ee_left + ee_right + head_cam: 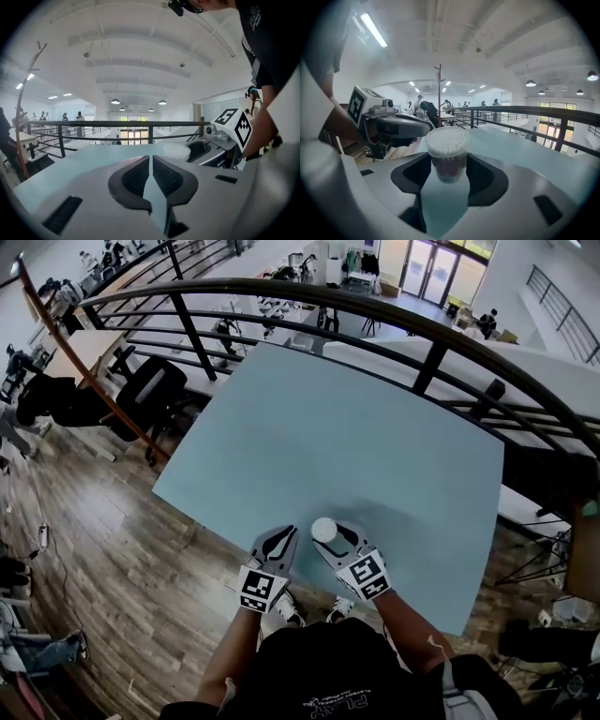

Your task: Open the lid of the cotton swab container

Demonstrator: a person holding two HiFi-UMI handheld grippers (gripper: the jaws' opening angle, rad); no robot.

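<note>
The cotton swab container (323,530) is a small clear cup packed with white swabs, standing upright near the front edge of the light blue table (375,437). My right gripper (331,527) has a jaw on each side of it, and in the right gripper view the pads touch the sides of the container (447,154). My left gripper (281,534) lies just left of it with its jaws nearly together and nothing between them (151,159). From the left gripper view the container (176,151) shows at the right, inside the right gripper (220,136).
A black curved railing (422,324) runs behind the table. Wooden floor (112,549) lies to the left and in front. A black chair (150,390) stands off the table's left corner. The person's torso fills the bottom of the head view.
</note>
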